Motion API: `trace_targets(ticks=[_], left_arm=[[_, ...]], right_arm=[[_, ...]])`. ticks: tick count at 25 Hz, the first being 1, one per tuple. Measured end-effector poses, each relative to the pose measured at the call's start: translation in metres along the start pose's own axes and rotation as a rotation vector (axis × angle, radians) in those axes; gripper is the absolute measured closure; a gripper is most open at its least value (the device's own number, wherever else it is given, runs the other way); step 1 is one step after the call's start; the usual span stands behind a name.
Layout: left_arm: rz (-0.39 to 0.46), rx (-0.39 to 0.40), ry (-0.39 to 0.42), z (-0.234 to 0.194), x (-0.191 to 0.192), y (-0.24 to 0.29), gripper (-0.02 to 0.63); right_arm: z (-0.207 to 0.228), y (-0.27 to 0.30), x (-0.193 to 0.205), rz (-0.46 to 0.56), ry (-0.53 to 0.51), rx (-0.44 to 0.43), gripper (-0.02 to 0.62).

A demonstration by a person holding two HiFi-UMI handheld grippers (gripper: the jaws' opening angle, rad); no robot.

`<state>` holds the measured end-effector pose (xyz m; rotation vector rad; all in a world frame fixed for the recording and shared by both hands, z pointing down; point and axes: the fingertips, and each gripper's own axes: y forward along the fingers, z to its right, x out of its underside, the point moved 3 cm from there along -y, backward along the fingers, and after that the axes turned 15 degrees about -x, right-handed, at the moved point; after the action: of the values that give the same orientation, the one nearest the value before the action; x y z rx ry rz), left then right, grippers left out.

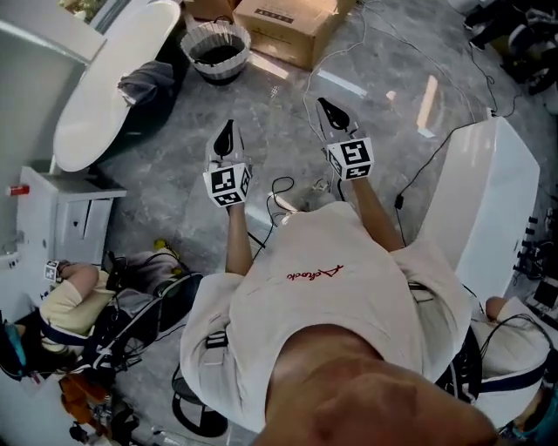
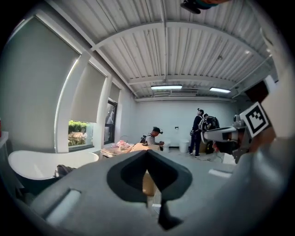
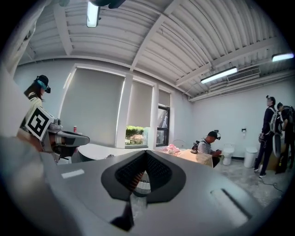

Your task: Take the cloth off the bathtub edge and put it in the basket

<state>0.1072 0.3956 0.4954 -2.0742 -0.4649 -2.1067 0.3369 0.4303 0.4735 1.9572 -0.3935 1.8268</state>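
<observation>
The left gripper (image 1: 228, 131) and right gripper (image 1: 328, 108) are being held closed and empty, well apart from the crumpled grey cloth (image 1: 148, 82) on the edge of the white oval bathtub (image 1: 98, 104). Unopened, they risk it being shoved off.

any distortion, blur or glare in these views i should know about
Head view: evenly lit and fairly sharp, a few bright patches on the floor. Left gripper view: strong fisheye bend and black corners; the left gripper near the lens is soft. Right gripper view: same fisheye; the right gripper is blurred, and the ceiling lamp is blown out.
</observation>
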Motion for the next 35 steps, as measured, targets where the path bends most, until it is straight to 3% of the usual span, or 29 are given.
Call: trace_targets(ticks=[8,13,21,25,35], left_arm=[[0.008,0.216,0.049,0.131,-0.014,0.059,0.606],[0.010,0.319,0.072,0.192,-0.021,0.080,0.606],[0.027,0.402,0.097,0.276,-0.024,0.116,0.606],[0.031,0.447,0.102,0.297,-0.025,0.150,0.606],[0.048,0.529,0.123,0.385,-0.032,0.173,0.606]], right_arm=[[0.096,-0.085,0.013,0.011,0.034,0.208,0.589],[0.135,-0.131,0.019,0.016,0.055,0.313,0.589],[0.201,-0.177,0.034,0.035,0.059,0.409,0.589],[0.234,-0.176,0.037,0.035,0.062,0.461,0.589],[0.294,-0.236,0.046,0.030,0.075,0.556,0.589]])
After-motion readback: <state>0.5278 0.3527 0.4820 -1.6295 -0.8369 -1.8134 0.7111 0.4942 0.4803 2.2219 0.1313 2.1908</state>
